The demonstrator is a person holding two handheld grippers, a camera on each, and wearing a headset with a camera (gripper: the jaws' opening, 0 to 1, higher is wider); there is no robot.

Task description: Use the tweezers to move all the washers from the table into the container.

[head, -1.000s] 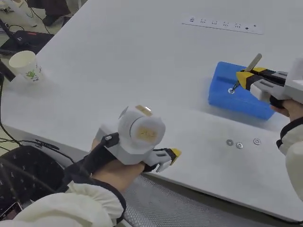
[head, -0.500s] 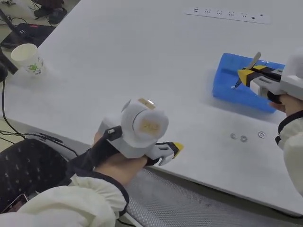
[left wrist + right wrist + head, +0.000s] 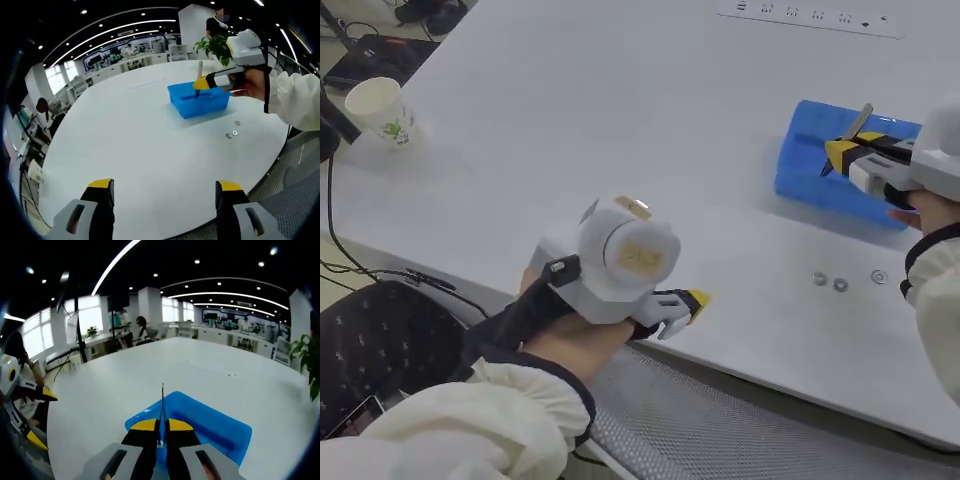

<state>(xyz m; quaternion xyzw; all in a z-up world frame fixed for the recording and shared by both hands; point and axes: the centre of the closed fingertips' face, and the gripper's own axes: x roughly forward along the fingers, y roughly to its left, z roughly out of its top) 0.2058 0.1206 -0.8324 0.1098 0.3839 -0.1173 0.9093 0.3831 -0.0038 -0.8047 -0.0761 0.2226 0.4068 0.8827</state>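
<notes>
Your right gripper [image 3: 835, 157] is clenched on the tweezers [image 3: 860, 120], with the tips over the blue container [image 3: 800, 178] at the frame's right. Three washers [image 3: 840, 285] lie on the table [image 3: 620, 120] just below it, nearest this gripper. The tips seem empty. Your left gripper [image 3: 692, 298] is spread, holding nothing.

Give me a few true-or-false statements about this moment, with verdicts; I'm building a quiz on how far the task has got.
1. Three washers lie on the table, outside the blue container. True.
2. The left gripper holds the tweezers. False: the right gripper is shut on them; the left is open and empty.
3. The tweezers' tip is over the blue container. True.
4. The paper cup stands inside the container. False: it stands on the table near its edge, far from the container.
</notes>
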